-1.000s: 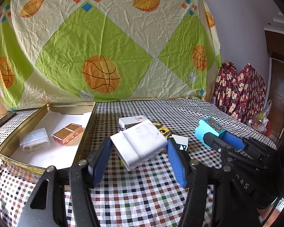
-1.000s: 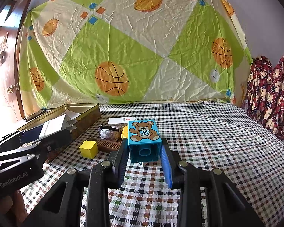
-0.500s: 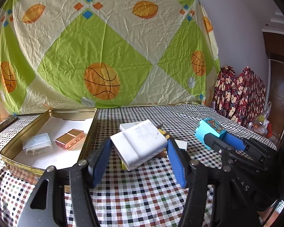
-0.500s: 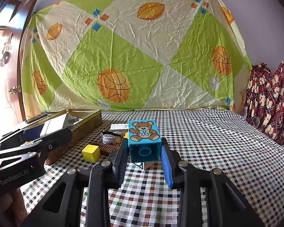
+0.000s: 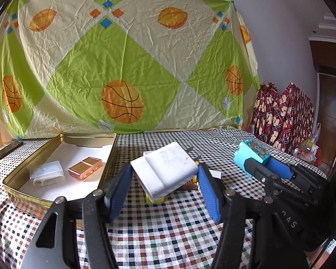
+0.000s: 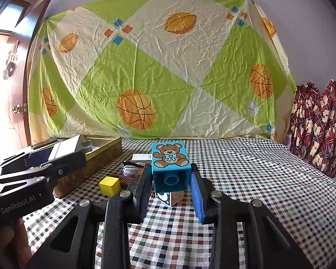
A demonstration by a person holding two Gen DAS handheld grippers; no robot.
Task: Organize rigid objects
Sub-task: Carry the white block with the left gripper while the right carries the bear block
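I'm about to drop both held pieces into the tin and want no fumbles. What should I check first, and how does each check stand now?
1. Left gripper clamped on the white charger: ok, though it sits tilted between the pads.
2. Right gripper clamped on the bear block: ok.
3. Free floor in the tin: ok, only a clear case and a copper case lie in it.
4. Charger prongs clear of other things: ok.
5. Both pieces lifted off the cloth: ok.
6. Grippers apart from each other: ok.

Both wrist views face the sheet [image 5: 123,67]; low, close above the tablecloth [image 6: 246,179].
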